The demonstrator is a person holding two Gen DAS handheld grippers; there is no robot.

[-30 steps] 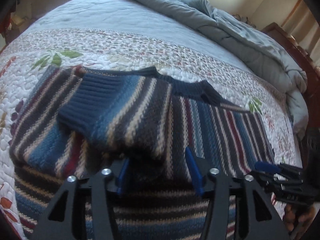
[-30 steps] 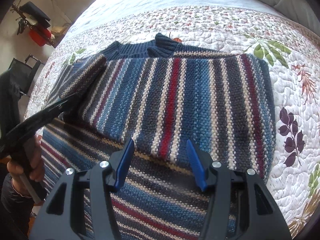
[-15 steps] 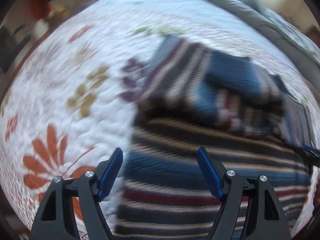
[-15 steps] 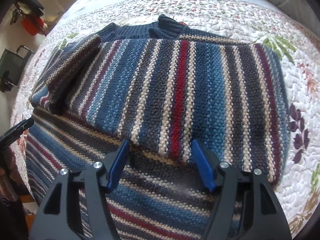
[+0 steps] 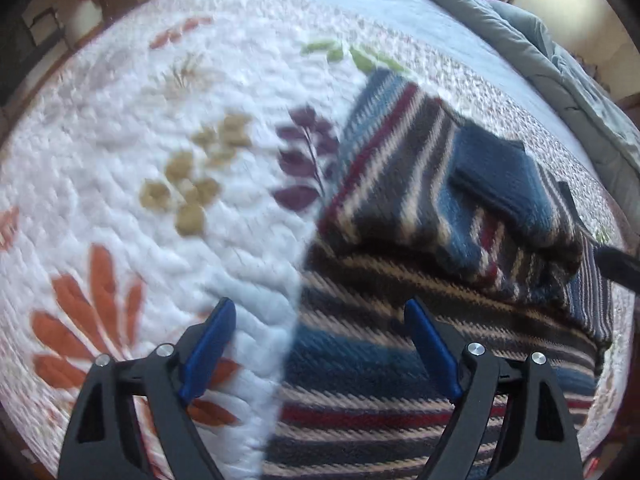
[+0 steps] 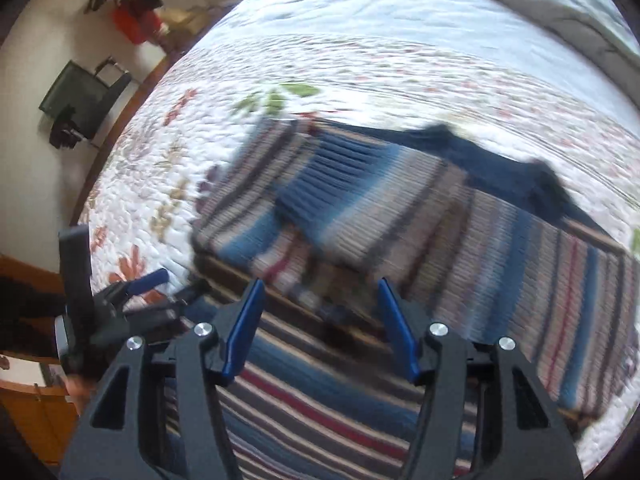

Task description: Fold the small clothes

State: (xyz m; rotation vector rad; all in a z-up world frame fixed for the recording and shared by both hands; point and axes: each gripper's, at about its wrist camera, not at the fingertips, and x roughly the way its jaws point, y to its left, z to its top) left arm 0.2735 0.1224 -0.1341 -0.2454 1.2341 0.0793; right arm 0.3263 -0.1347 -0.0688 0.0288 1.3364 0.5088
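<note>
Left wrist view: left gripper (image 5: pixel 316 316) spread wide, nothing between the blue pads, hovering over the left edge of the striped sweater (image 5: pixel 440 320). Sweater lying on the bed at 3 to 5 o'clock of the frame, its sleeves folded across the body, a navy ribbed cuff (image 5: pixel 500 184) on top toward 2 o'clock. White floral quilt (image 5: pixel 160 160) filling 9 to 12 o'clock, with an orange flower print just under the left pad. Grey duvet (image 5: pixel 560 60) bunched at 1 o'clock. Dark tip of the other tool poking in at 3 o'clock. Blurred throughout.

Right wrist view: right gripper (image 6: pixel 320 304) also wide apart and holding nothing, poised above the sweater (image 6: pixel 440 240) near the lower edge of the folded sleeve. Navy collar (image 6: pixel 500 164) toward 1 o'clock, ribbed cuff (image 6: pixel 332 168) near centre. Left gripper (image 6: pixel 144 286) seen at 9 o'clock beside the sweater's edge, over the quilt (image 6: pixel 360 60). Dark chair (image 6: pixel 84 100) and red object (image 6: pixel 134 26) on the floor around 10 to 11 o'clock.
</note>
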